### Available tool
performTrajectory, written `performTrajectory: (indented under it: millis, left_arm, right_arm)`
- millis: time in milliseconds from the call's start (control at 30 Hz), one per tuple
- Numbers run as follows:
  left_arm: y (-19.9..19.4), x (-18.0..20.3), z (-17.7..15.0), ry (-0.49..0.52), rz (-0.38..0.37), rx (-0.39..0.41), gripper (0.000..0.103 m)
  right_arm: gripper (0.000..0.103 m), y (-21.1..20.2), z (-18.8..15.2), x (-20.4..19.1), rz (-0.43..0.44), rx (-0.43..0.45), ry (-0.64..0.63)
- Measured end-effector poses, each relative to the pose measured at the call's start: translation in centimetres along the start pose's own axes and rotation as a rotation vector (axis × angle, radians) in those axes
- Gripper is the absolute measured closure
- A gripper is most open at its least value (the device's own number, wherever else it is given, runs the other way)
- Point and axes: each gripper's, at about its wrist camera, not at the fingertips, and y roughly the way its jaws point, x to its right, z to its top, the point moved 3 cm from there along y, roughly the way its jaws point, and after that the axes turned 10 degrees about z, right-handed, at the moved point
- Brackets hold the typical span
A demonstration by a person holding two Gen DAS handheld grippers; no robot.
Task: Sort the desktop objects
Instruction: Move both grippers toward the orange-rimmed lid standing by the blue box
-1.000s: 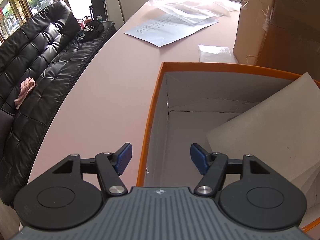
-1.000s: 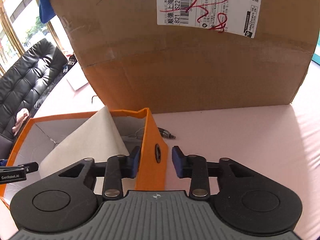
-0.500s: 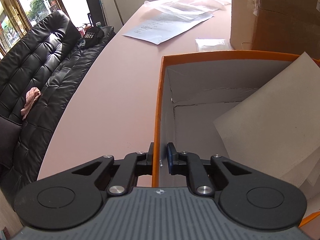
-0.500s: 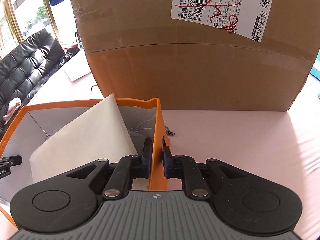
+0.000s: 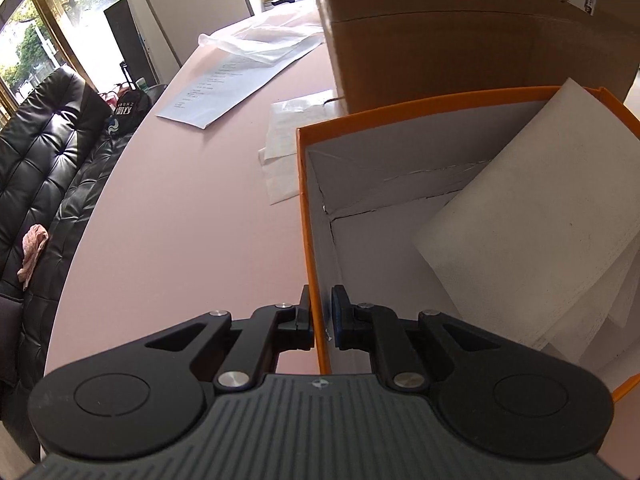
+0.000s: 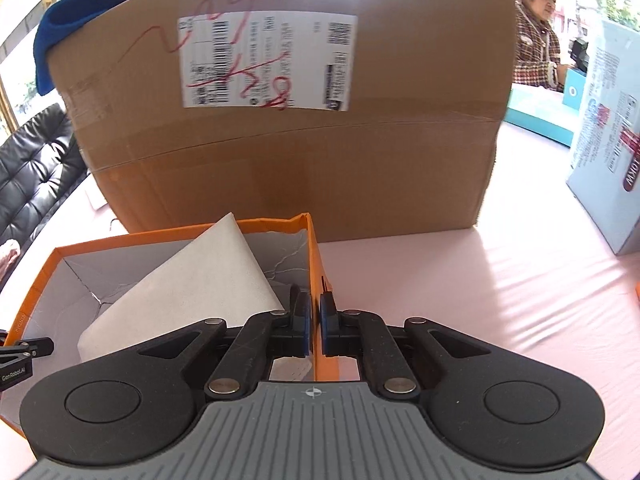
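Note:
An open orange box [image 5: 304, 184] with a grey inside stands on the pink table, a sheet of white paper [image 5: 532, 216] leaning in it. My left gripper [image 5: 321, 312] is shut on the box's left wall, one finger outside and one inside. In the right wrist view the same orange box [image 6: 176, 233] shows with the white paper [image 6: 200, 284], and my right gripper [image 6: 315, 320] is shut on its right wall. The tip of the left gripper [image 6: 24, 350] peeks in at the far left edge.
A big brown carton [image 6: 288, 120] with a shipping label stands right behind the box, a blue cloth [image 6: 92, 4] on top. Printed sheets [image 5: 236, 80] and plastic wrap [image 5: 280, 140] lie on the table; a black sofa [image 5: 40, 160] runs along the left. A person [image 6: 536, 28] sits far right behind pale blue boxes [image 6: 604, 136].
Both grippers went from open astride the box walls to shut on them. The views have since risen and tilted, so the box appears lifted or shifted toward the carton.

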Motion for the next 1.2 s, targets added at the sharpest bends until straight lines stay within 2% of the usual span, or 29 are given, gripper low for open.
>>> performTrajectory:
  millis: [200,367,400,467,500,533,567,600,633,700,733,800,933,1100,1200]
  left_arm:
    - [-1.0,5.4,1.4,0.075,-0.032,0.013,0.095]
    - [-0.8,7.6,1.6,0.109,0.013,0.002,0.092]
    - [-0.8,7.8,1.7,0.112,0.021,-0.001,0.09]
    - [-0.8,7.9,1.8,0.12,0.029,-0.006,0.079]
    - [-1.0,7.9,1.9,0.122,0.04,0.001,0.073]
    - [-1.2,8.1,2.1,0.121,0.06,0.013,0.053]
    - [-1.5,8.3,2.3,0.121,0.08,0.025,0.029]
    - [-1.9,8.5,2.6,0.119,0.113,0.05,0.021]
    - [-2.4,8.7,2.9,0.117,0.151,0.082,0.019]
    - [-3.2,9.1,4.0,0.112,0.207,0.13,0.019]
    - [-3.7,9.3,4.6,0.09,0.206,0.143,0.019]
    - [-4.6,9.8,5.7,0.032,0.182,0.163,0.019]
    - [-7.2,13.2,7.8,-0.008,0.052,0.245,0.019]
    - [-11.2,20.0,9.4,0.024,-0.077,0.392,0.019]
    - [-14.3,25.7,9.2,0.015,-0.223,0.438,0.019]
  right_arm:
    - [0.097,-1.9,-0.1,6.4,-0.012,0.037,0.097]
    - [0.096,-2.3,-0.8,9.6,0.037,0.03,0.153]
    - [0.094,-2.1,-1.1,10.2,0.06,0.019,0.175]
    - [0.087,-1.9,-1.7,11.3,0.11,0.018,0.222]
    - [0.078,-1.9,-2.0,11.9,0.131,0.022,0.242]
    - [0.074,-2.0,-2.3,12.3,0.146,0.028,0.256]
    - [0.064,-2.2,-2.4,12.7,0.161,0.035,0.268]
    - [0.049,-2.4,-2.4,13.2,0.181,0.043,0.279]
    - [0.032,-2.7,-2.4,13.6,0.204,0.054,0.292]
    - [0.011,-3.8,-2.4,14.5,0.268,0.097,0.322]
    - [0.008,-4.4,-2.4,14.9,0.291,0.12,0.337]
    - [0.005,-5.5,-2.3,15.8,0.327,0.161,0.356]
    - [0.0,-8.3,-1.9,18.6,0.355,0.277,0.354]
    - [0.0,-12.6,-2.4,23.8,0.354,0.457,0.318]
    - [0.0,-15.2,-3.4,27.9,0.32,0.582,0.323]
